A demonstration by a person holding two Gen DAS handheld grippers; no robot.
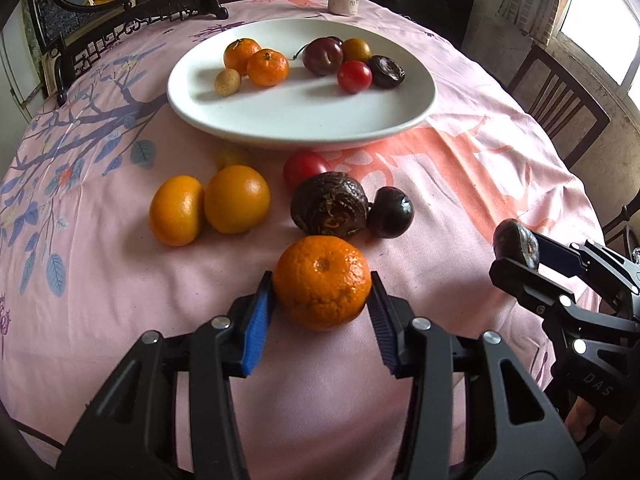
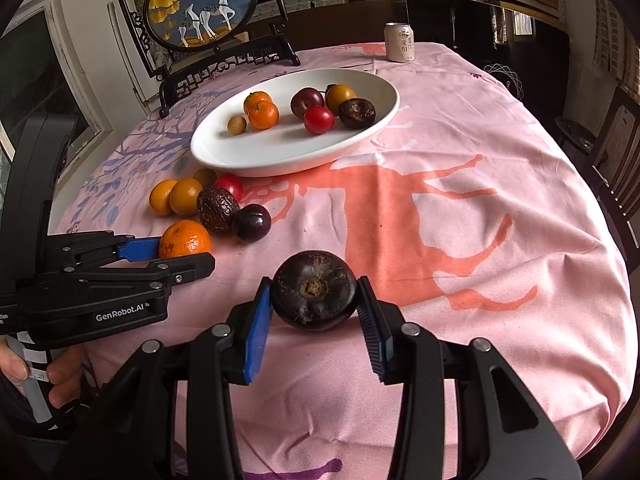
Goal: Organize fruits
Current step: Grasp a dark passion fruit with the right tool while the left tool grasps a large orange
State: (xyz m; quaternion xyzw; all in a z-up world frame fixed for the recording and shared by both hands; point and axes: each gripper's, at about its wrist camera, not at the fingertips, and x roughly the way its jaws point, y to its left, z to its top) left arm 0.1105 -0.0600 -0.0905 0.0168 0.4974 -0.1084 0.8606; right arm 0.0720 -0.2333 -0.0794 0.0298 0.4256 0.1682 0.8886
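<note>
Two tools are each gripping fruit: my left tool point(image 1: 322, 294) pinching a tangerine point(image 1: 322, 280), my right tool point(image 2: 314, 298) a dark fruit point(image 2: 313, 290). I'm judging both need carrying toward twelve o'clock, onto the plate point(image 1: 280, 124).

Pink-clothed table point(image 2: 480, 240) carries plate point(image 2: 240, 156), can point(image 2: 399, 42), loose fruit point(image 2: 184, 197).

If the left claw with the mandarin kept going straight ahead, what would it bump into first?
Probably the wrinkled dark passion fruit. It sits on the tablecloth right ahead of the mandarin that the left claw grips, with the white plate farther behind. Depth is hard to judge, so the mandarin might pass over it.
</note>
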